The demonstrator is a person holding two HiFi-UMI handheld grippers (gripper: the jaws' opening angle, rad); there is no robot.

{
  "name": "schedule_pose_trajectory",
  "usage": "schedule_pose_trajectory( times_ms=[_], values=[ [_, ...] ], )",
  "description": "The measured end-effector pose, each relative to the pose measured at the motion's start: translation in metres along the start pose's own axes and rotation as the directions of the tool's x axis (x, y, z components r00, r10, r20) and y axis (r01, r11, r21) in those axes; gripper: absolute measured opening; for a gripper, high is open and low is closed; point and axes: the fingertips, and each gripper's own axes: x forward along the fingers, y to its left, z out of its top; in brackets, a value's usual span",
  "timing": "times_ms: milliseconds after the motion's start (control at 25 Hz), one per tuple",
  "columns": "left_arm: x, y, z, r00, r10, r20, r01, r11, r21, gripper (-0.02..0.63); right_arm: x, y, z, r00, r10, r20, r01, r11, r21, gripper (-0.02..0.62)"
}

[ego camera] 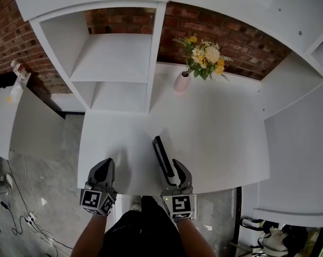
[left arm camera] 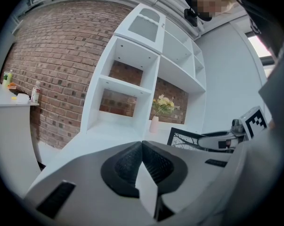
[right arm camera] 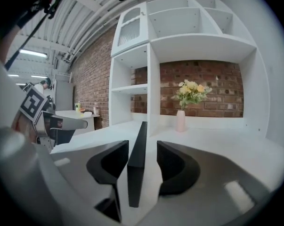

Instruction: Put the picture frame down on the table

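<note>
A thin black picture frame (ego camera: 162, 155) stands on its edge on the white table (ego camera: 225, 138), near the front edge. My right gripper (ego camera: 175, 174) straddles the frame's near end. In the right gripper view the frame (right arm camera: 138, 164) runs between the jaws, with a strip of table showing between it and the right pad; the gripper (right arm camera: 142, 146) is open. My left gripper (ego camera: 106, 168) hovers at the table's front left, shut and empty (left arm camera: 142, 147). From the left gripper view the frame (left arm camera: 184, 138) shows its patterned face, with the right gripper (left arm camera: 226, 138) at its end.
A pale pink vase (ego camera: 182, 82) of yellow and white flowers (ego camera: 207, 55) stands at the back of the table before a brick wall. White shelving (ego camera: 113, 58) rises at the back left. A white side counter (ego camera: 11, 116) lies to the left.
</note>
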Motion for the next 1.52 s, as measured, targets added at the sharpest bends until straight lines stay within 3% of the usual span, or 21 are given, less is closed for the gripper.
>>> schedule_pose_trajectory(
  times_ms=[80, 200, 600, 920, 1280, 1360, 1440, 1520],
  values=[
    [0.001, 0.000, 0.000, 1.000, -0.002, 0.001, 0.002, 1.000, -0.002, -0.006, -0.004, -0.001, 0.004, 1.000, -0.012, 0.006, 0.012, 1.000, -0.022, 0.169],
    [0.002, -0.001, -0.001, 1.000, -0.011, -0.002, 0.011, 1.000, -0.003, -0.006, -0.007, -0.003, 0.008, 0.999, -0.033, 0.009, 0.034, 0.998, -0.043, 0.079],
    [0.007, -0.006, 0.004, 0.999, -0.044, -0.014, 0.044, 0.999, 0.007, -0.006, -0.007, -0.053, -0.017, 0.991, -0.118, -0.070, 0.126, 0.984, 0.124, 0.099],
    [0.010, -0.001, 0.004, 0.999, -0.035, -0.018, 0.035, 0.999, 0.008, -0.006, 0.014, -0.056, -0.029, 0.989, -0.071, -0.129, 0.093, 0.981, 0.172, 0.121],
    [0.013, 0.009, 0.007, 1.000, 0.001, 0.000, -0.001, 1.000, 0.012, -0.006, 0.042, -0.022, -0.058, 0.957, 0.032, -0.290, 0.008, 0.991, 0.135, 0.137],
    [0.012, 0.012, 0.007, 1.000, 0.010, 0.002, -0.010, 1.000, 0.009, -0.006, 0.049, -0.015, -0.064, 0.941, 0.028, -0.336, 0.003, 0.996, 0.090, 0.133],
    [0.011, 0.016, 0.007, 1.000, 0.020, -0.003, -0.020, 1.000, 0.008, -0.006, 0.055, -0.008, -0.067, 0.929, 0.021, -0.369, -0.009, 0.999, 0.035, 0.072],
    [0.009, 0.019, 0.007, 1.000, 0.029, -0.002, -0.029, 1.000, 0.005, -0.006, 0.058, -0.003, -0.068, 0.927, 0.027, -0.374, -0.024, 1.000, 0.013, 0.074]
  ],
)
